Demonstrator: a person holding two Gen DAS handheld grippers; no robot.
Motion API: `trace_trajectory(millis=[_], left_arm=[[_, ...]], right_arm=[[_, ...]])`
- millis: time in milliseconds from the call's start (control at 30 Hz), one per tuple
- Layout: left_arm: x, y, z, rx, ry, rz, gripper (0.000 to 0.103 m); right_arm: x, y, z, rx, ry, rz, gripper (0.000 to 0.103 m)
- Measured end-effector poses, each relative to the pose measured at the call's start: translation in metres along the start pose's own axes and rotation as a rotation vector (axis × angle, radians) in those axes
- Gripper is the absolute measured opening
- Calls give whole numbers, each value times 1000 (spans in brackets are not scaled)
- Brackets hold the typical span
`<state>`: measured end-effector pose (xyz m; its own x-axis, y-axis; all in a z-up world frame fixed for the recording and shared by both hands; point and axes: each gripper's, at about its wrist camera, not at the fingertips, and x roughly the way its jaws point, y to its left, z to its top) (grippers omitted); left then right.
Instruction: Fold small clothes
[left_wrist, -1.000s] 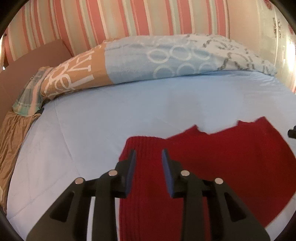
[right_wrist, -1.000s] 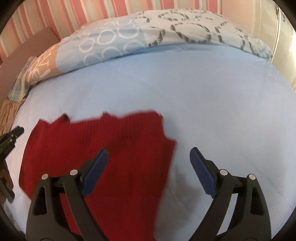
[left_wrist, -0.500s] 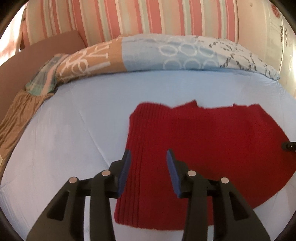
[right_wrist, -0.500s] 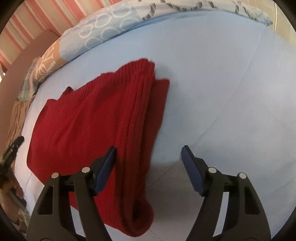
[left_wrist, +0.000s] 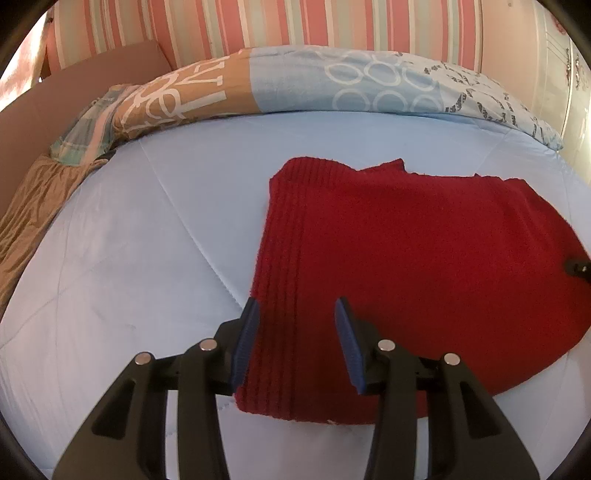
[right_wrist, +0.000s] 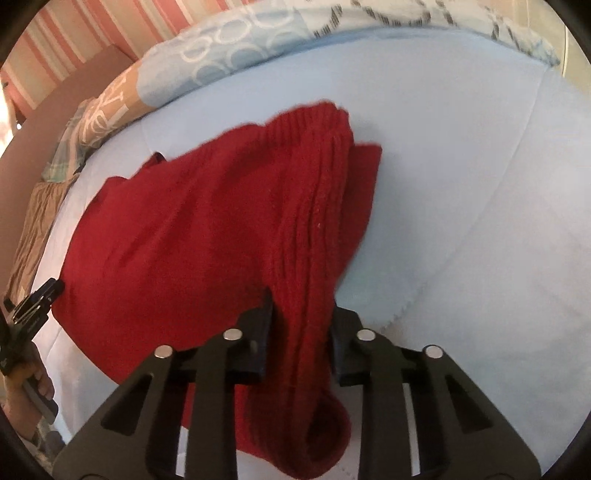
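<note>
The red knit garment (left_wrist: 406, 266) is spread mid-frame on the blue bedsheet (left_wrist: 147, 258). Its ribbed right edge is pinched by the just-closed right gripper (right_wrist: 301, 332); the left gripper (left_wrist: 295, 347) is parted, ungripping (apparently). Folding is barely begun.

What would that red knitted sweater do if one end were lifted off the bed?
The red sweater would probably sag and drape, not stay flat: its ribbed edge already bunches into a soft roll between the right gripper jaws. The thick knit looks grippy rather than slippery. It likely drags on the blue bedcover rather than sliding freely.
</note>
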<state>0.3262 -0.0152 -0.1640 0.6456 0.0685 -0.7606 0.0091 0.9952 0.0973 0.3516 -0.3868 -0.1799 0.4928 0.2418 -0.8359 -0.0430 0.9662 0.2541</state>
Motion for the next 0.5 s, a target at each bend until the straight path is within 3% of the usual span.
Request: trace_trajectory(millis=[300, 500], left_arm=[[-13, 14, 15, -19, -26, 3, 43], [-23, 32, 26, -46, -45, 1, 43]], right_arm=[[-50, 38, 16, 1, -139, 50, 21], [-80, 102, 27, -39, -216, 112, 21]])
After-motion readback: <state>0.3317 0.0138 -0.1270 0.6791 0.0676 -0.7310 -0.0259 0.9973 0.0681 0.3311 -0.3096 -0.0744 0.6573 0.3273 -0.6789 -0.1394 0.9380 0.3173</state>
